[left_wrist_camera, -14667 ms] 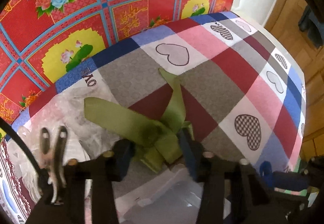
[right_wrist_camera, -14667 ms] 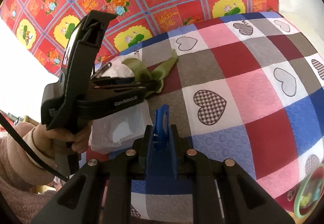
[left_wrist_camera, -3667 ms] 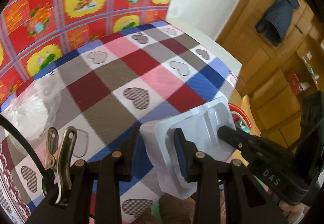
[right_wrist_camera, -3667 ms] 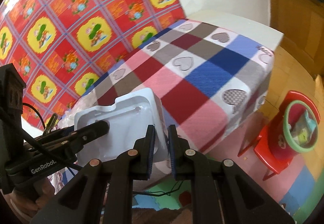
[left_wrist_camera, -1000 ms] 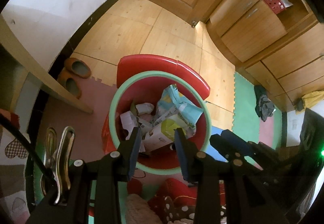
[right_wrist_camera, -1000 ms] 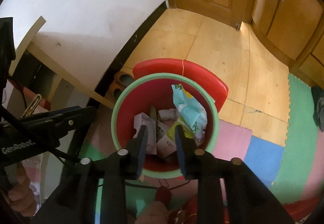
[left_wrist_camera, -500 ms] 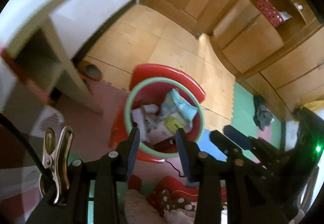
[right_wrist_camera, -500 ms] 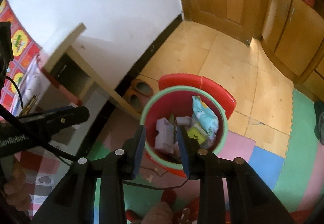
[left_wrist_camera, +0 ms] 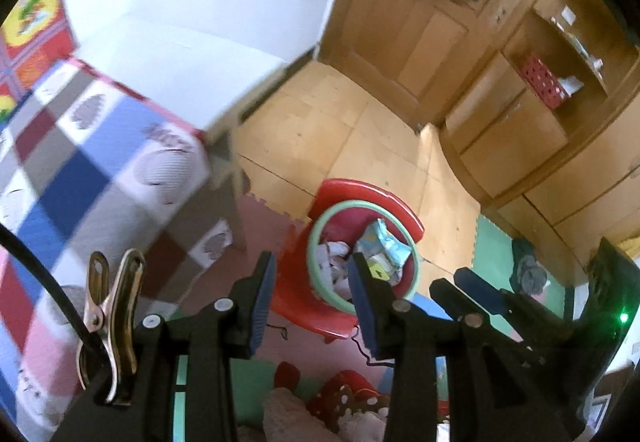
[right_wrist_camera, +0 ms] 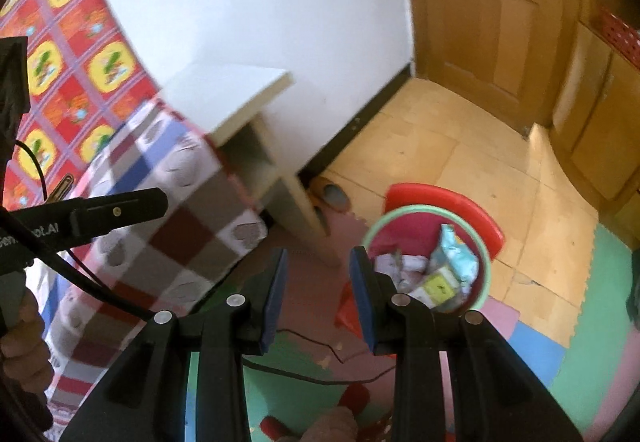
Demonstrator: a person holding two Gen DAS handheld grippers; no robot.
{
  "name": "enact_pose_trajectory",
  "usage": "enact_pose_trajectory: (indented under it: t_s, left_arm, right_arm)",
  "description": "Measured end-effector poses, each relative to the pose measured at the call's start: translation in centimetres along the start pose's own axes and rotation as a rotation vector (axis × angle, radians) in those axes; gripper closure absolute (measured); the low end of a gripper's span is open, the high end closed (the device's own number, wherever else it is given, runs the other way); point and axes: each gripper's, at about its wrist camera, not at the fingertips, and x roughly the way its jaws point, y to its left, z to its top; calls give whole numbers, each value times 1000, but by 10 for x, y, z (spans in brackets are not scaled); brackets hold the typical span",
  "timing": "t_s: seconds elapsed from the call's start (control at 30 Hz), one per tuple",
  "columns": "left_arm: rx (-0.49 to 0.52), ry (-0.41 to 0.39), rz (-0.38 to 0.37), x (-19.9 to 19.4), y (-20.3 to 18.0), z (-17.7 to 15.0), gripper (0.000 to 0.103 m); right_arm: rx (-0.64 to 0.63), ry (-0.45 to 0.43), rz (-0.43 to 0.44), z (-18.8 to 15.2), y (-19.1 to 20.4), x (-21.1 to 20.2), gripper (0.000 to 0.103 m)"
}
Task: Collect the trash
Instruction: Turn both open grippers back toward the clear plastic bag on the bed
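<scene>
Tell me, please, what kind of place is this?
Probably a room in a home: a table with a heart-patterned checked cloth, a wooden door and a red trash bin on foam floor mats.

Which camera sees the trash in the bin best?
The right wrist camera. There the bin sits beside the open right tongs, so its wrappers mostly show. In the left wrist view, a finger of the open left tongs covers part of them.

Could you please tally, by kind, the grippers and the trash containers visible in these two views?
Grippers: 2, left gripper and right gripper, both open and empty.
Trash bins: 1, green-rimmed red bin holding wrappers.
Total: 3.
</scene>
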Motion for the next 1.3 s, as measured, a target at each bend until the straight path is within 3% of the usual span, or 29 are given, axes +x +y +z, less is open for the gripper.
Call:
enact_pose_trajectory:
  t_s: [0.5, 0.93, 1.3]
  left_arm:
    - [-160, -93, 109, -131, 130, -57, 64]
    - [-380, -183, 261, -231, 246, -140, 62]
    - [-565, -263, 358, -303, 319, -213, 62]
  right_arm:
    - [-237, 5, 189, -27, 174, -18, 70]
    - [-428, 42, 372, -63, 304, -29, 70]
    - [-582, 86, 519, -81, 404, -35, 70]
